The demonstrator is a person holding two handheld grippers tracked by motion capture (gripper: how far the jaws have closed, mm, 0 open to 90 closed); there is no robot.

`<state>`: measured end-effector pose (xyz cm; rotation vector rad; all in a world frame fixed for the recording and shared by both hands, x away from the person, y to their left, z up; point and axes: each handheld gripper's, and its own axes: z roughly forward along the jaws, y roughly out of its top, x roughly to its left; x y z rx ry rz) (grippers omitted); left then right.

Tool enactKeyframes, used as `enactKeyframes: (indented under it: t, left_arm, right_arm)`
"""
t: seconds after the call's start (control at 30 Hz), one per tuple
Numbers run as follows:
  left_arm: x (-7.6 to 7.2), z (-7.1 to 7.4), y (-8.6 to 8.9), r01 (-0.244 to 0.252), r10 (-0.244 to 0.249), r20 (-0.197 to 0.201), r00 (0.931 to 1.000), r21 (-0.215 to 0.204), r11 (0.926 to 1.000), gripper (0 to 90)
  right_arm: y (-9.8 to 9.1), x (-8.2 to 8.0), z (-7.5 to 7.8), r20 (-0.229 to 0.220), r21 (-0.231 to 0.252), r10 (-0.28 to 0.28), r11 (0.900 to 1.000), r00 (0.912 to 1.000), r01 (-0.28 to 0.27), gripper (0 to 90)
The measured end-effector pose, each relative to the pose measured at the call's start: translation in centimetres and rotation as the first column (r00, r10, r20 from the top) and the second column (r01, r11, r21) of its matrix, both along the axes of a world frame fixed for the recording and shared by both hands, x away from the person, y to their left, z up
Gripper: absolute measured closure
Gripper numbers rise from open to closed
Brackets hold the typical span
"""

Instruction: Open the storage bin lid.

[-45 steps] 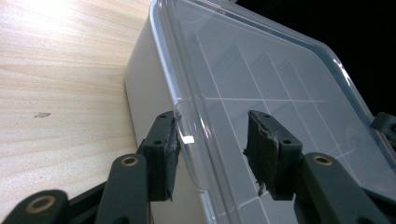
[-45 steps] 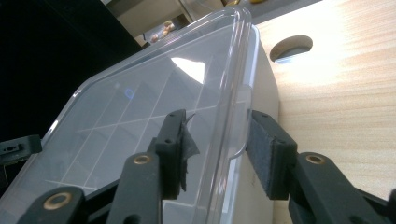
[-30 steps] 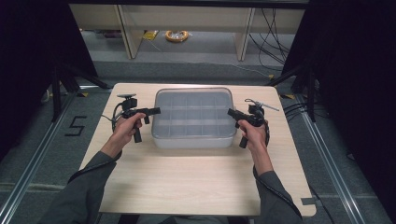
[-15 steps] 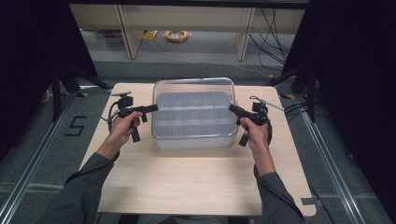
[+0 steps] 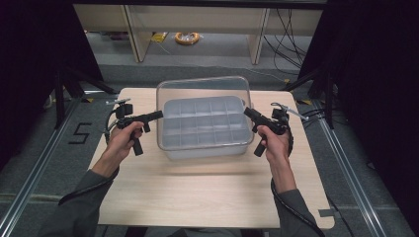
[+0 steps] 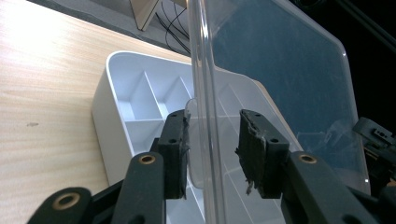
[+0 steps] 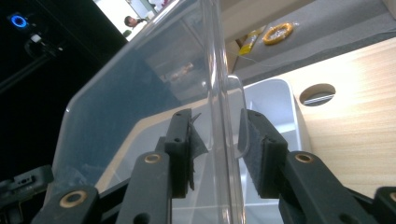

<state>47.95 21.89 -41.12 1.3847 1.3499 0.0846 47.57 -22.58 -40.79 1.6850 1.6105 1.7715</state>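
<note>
Lid [image 5: 202, 94] lifted off box [image 5: 205, 128]

Left hand-held gripper [image 5: 157, 115] at centre left and right hand-held gripper [image 5: 248, 112] at centre right point inward, jaws just closed; forearms enter from the bottom.

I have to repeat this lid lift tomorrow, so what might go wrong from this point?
1. The clear plastic lid is held only at its two side edges, by the left gripper and the right gripper; if one hand rises faster, the smooth lid may twist and slip out.
2. It hangs tilted right above the white compartment tray, so a dropped lid would likely strike the tray or knock it across the wooden table.
</note>
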Motion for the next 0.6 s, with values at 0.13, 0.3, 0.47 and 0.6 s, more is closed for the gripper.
enactKeyframes:
  t: [0.13,0.3,0.47,0.6]
  left_arm:
    - [-1.3,-0.1,0.3,-0.005,0.005,0.008,1.0,0.008,1.0,63.4]
    - [-3.4,-0.6,0.6,0.012,-0.012,0.004,0.9999,0.02,0.9997,64.2]
    - [-5.3,-1.3,0.6,0.034,-0.035,0.002,0.9994,0.035,0.9988,65.0]
    - [-6.1,-1.4,0.7,0.045,-0.045,-0.002,0.999,0.04,0.9982,65.0]
  right_arm:
    - [0.4,-1.4,0.0,-0.034,0.019,-0.003,0.9998,0.9994,0.003,65.7]
    - [0.5,-2.5,-0.5,-0.026,-0.009,0.009,0.9999,0.9996,-0.009,65.3]
    - [0.5,-4.4,-1.4,-0.057,-0.03,0.004,0.9995,0.9984,-0.006,64.2]
    - [0.4,-5.6,-2.0,-0.072,-0.025,0.007,0.9997,0.9974,-0.008,63.8]
